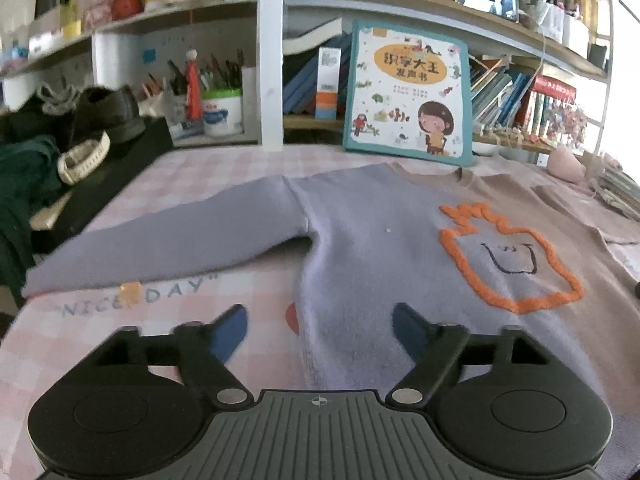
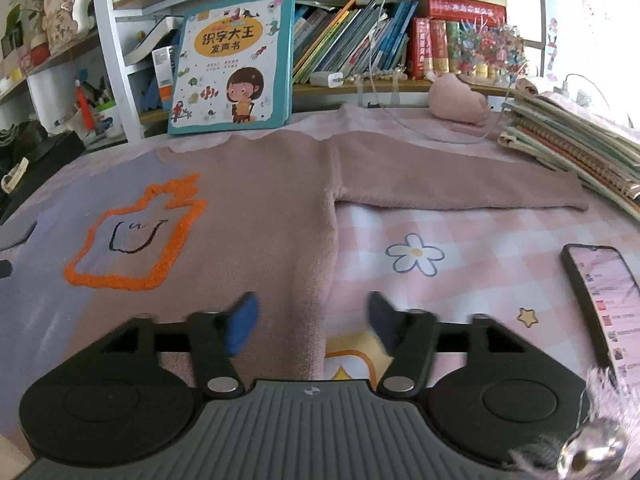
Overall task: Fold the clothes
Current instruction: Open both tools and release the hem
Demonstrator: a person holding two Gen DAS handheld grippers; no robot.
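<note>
Two-tone sweater flat on bench, both grippers released.
Left wrist view: left gripper (image 1: 320,326) angled down over lavender-and-tan knit sweater (image 1: 380,240), jaws spread, empty. Right wrist view: right gripper (image 2: 312,322) tilted down above the sweater's side edge and pink checked cloth (image 2: 480,248), jaws apart, empty.

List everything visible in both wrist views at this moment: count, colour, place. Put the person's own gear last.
sweater: one, half lilac, half dusty pink, orange outlined face, spread flat, both sleeves out.
tablecloth: one, pink check, under the sweater.
picture book: one, teal-edged, propped against the shelf behind the sweater.
phone: one, black, screen lit, on the cloth right of the sweater.
notebook stack: one, far right.
pink pouch: one, by the shelf.
pen cup: one, white, left rear.
watch: one, cream, far left.
shelf books: many, mixed colours.
left gripper: blue fingers open, over the lilac hem.
right gripper: blue fingers open, over the pink hem.
</note>
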